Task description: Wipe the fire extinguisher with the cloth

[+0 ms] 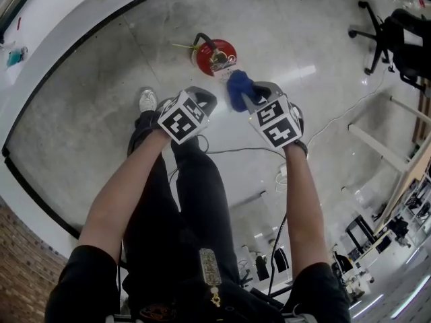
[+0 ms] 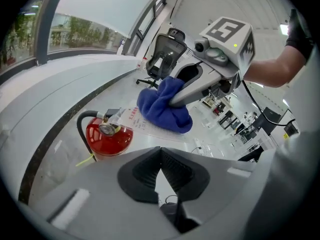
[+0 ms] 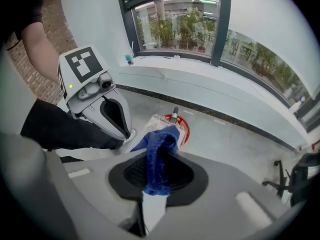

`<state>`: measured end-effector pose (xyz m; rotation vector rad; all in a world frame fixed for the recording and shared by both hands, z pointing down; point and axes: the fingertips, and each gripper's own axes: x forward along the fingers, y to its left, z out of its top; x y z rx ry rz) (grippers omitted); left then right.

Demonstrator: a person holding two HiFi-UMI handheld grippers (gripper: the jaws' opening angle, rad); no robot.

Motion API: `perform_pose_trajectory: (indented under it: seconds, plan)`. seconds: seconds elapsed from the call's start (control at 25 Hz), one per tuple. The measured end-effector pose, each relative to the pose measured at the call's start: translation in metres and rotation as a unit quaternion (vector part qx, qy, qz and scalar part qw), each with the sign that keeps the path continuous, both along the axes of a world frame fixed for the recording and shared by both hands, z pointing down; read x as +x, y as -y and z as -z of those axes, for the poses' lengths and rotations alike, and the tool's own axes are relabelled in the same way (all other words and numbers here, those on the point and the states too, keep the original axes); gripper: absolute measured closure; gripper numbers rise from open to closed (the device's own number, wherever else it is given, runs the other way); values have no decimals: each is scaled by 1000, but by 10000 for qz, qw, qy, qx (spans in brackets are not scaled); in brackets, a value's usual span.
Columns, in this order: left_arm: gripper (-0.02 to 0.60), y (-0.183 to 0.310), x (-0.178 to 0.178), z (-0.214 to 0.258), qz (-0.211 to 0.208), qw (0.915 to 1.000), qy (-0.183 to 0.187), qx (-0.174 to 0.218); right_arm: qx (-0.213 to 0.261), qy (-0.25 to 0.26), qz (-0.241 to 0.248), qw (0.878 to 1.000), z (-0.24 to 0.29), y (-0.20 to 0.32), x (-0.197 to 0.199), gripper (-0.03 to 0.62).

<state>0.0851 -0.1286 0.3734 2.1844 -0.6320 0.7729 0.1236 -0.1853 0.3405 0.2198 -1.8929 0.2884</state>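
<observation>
Red cylindrical fire extinguisher [image 1: 214, 56] with a black hose and a gauge on top stands upright on the glossy grey floor [image 1: 94, 106], a bit ahead of the person's white shoe [image 1: 147, 100]. Right gripper [image 1: 250, 99] pinches the bunched blue cloth [image 1: 238, 88], held in the air just beside the extinguisher and apparently clear of it. Left gripper [image 1: 202, 101] is pressed together with nothing in it, near the extinguisher on the shoe side.
</observation>
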Motion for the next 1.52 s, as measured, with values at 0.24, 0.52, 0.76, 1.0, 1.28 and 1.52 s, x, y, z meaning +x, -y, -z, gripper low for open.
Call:
perform_pose_trajectory:
  seconds: [0.24,0.52,0.76,1.0,1.28,1.52]
  plan:
    - [575,-4,13,-2,-193,9998,16,-14,-237,-388,-71,9989,-9,-33,43,538]
    - [575,-11,24,-14,-351,9993,130,-93,-408,-597,-245,9971,-10,-66,87,537]
    - [575,-7,30,-4,-324,9994,65,124,-192,-493,-432,9977,12,-64,103,538]
    - [575,-1,31,5,-124,9995,17,297,-15,-447,-660,9968,24,-60,113,538]
    - [575,11,29,21,278,9971,-107,706,-98,-384,-714,9967,21,-75,108,539]
    - [575,45,10,49,855,9888,-215,1204,-67,-363,-713,9968,24,-75,103,538]
